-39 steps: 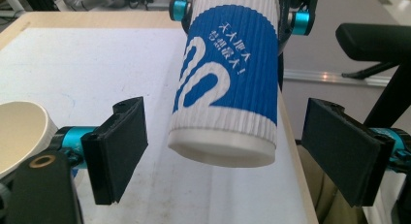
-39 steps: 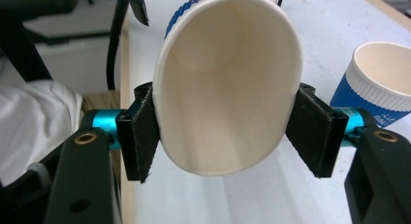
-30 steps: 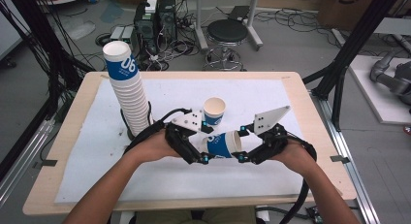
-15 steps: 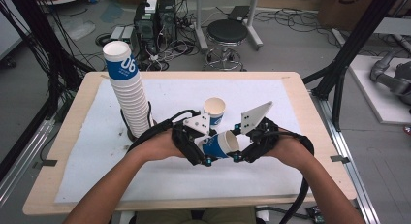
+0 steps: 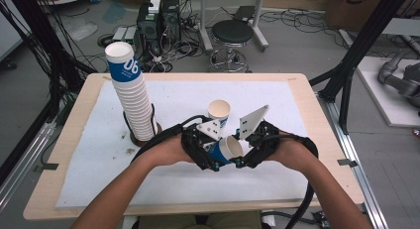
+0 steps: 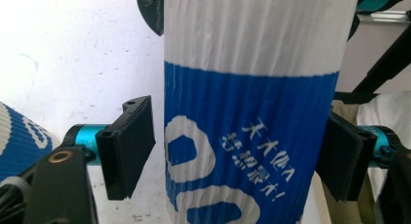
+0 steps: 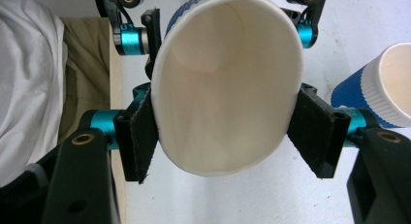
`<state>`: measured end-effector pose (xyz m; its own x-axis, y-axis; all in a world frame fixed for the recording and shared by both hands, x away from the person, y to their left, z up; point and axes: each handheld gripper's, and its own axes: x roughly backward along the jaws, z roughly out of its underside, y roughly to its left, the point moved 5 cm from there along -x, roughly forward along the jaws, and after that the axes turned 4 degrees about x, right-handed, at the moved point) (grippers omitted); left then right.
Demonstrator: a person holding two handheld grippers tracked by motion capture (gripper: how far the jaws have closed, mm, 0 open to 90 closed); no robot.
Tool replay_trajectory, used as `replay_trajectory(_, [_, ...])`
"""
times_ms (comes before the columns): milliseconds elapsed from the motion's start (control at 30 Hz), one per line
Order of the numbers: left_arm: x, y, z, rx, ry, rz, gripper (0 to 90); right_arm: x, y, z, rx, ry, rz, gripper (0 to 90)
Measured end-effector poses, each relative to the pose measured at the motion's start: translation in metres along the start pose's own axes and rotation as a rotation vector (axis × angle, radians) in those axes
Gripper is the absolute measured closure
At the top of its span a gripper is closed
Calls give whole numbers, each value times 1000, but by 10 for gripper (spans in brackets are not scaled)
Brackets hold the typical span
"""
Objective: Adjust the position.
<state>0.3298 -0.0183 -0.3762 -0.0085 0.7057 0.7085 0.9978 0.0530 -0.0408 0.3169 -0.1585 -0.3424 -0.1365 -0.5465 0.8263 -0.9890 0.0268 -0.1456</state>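
Note:
A blue-and-white paper cup (image 5: pixel 225 149) lies on its side in the air between both grippers, above the middle of the white mat (image 5: pixel 307 110). My right gripper (image 5: pixel 243 150) is shut on its rim end; in the right gripper view the pads (image 7: pixel 140 136) squeeze the cup's mouth (image 7: pixel 223 88) into an oval, though the jaws have just been opening a little. My left gripper (image 5: pixel 212 154) straddles the cup's body (image 6: pixel 252 112) from the other side. Its jaws have just been closing, one pad (image 6: pixel 128 146) still a sliver off the wall.
A second cup (image 5: pixel 219 111) stands upright just behind the grippers, also in the right gripper view (image 7: pixel 383 88). A tall stack of cups (image 5: pixel 131 90) rises at the mat's left. The table's front edge (image 5: pixel 188 209) runs close under the forearms.
Both hands have drawn together and the cup has slid left, in between the left gripper's jaws. Those jaws have narrowed around it. The right gripper's plate has tilted up.

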Motion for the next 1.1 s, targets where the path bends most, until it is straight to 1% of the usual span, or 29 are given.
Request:
replay_trajectory(133, [-2,-1,1,7,2,14,262,-2,1,0,4,14,1,325])
replay_trajectory(233, [-3,-2,2,10,0,24,278,-3,1,0,4,19,-6,320])
replay_trajectory(300, [-4,-2,3,18,-5,37,299,-3,1,0,3,24,-5,316])
replay_trajectory(367, [-5,-2,4,21,-11,38,303,-4,0,0,0,31,-11,309])
replay_trajectory(500, [-6,-2,6,28,-30,44,301,-5,0,0,-4,33,-16,295])
replay_trajectory(533, [-6,-3,7,33,-41,46,301,-5,0,-1,-4,32,-19,289])
replay_trajectory(600, [-6,-2,7,33,-55,52,293,-5,0,-1,-15,24,-22,262])
replay_trajectory(667, [-5,-2,7,45,-77,55,278,-4,0,-1,-40,0,-23,225])
replay_trajectory(700, [-4,-2,7,45,-92,55,277,-4,-1,-1,-49,-15,-23,221])
replay_trajectory(733, [-4,-2,7,47,-101,56,275,-3,-2,-1,-55,-42,-23,216])
replay_trajectory(767, [-4,-2,7,56,-119,58,274,-2,-2,-1,-59,-58,-23,213])
replay_trajectory(867, [-3,-2,8,63,-160,63,272,0,-3,-1,-93,-114,-29,208])
replay_trajectory(1000, [-3,-1,10,79,-210,67,270,3,-4,-2,-125,-188,-22,203])
replay_trajectory(1100, [-4,-1,10,81,-234,67,269,3,-5,-2,-126,-229,-14,201])
